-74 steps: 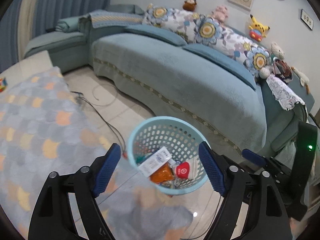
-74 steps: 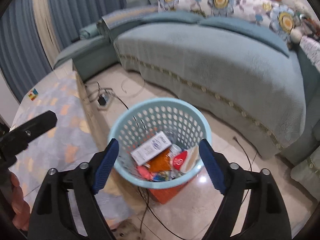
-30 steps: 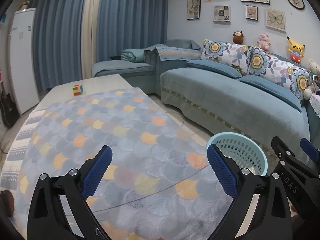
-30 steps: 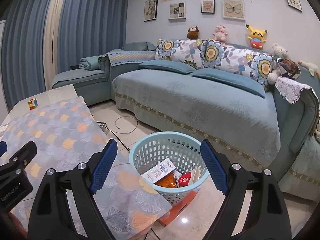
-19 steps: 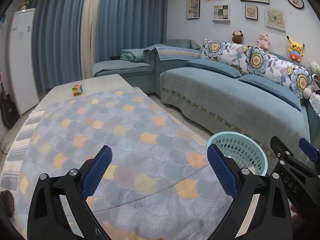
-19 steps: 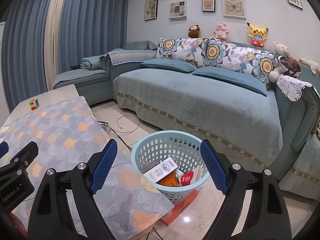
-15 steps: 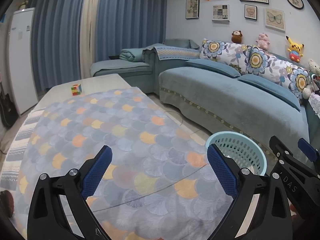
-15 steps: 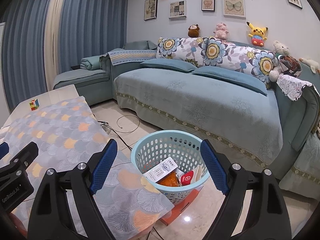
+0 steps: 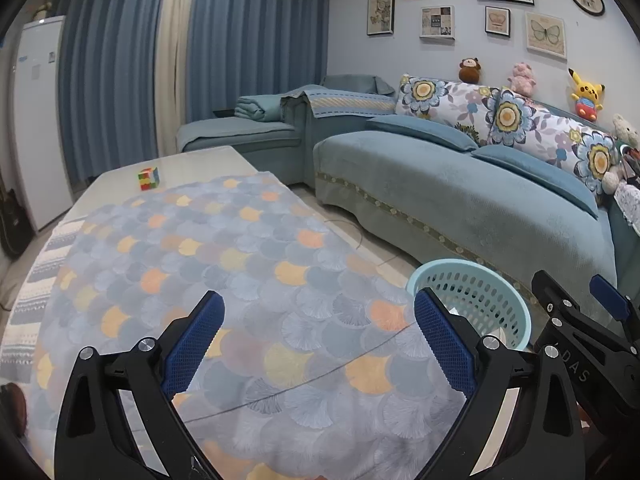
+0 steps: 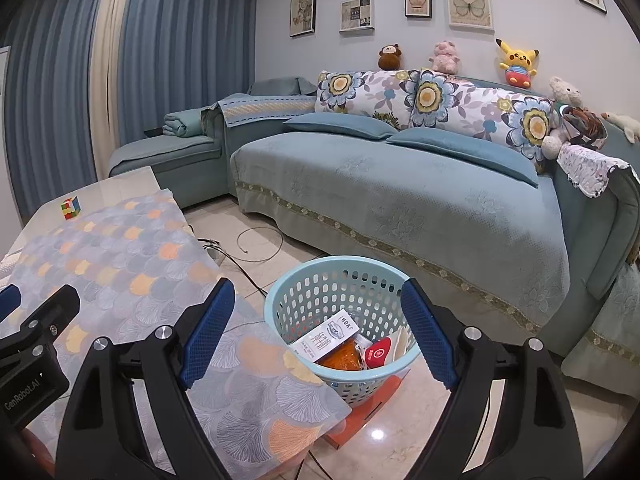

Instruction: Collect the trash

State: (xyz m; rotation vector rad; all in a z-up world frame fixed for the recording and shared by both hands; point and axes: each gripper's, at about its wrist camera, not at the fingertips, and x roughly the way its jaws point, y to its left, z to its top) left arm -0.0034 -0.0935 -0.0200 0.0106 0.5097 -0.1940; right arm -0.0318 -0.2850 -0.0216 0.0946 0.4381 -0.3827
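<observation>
A light blue perforated basket stands on the floor beside the table's right corner; it also shows in the left wrist view. In it lie a white printed packet, an orange wrapper and a red item. My left gripper is open and empty above the patterned tablecloth. My right gripper is open and empty, hovering over the table corner and the basket. No loose trash shows on the cloth.
A colourful puzzle cube sits at the table's far bare end. A blue sofa with floral cushions runs along the right. Cables lie on the floor between table and sofa. An orange box sits under the basket.
Since 2.5 s ago both grippers rose and pulled back from over the basket; the left one swung to face the table. In the last second almost nothing moved.
</observation>
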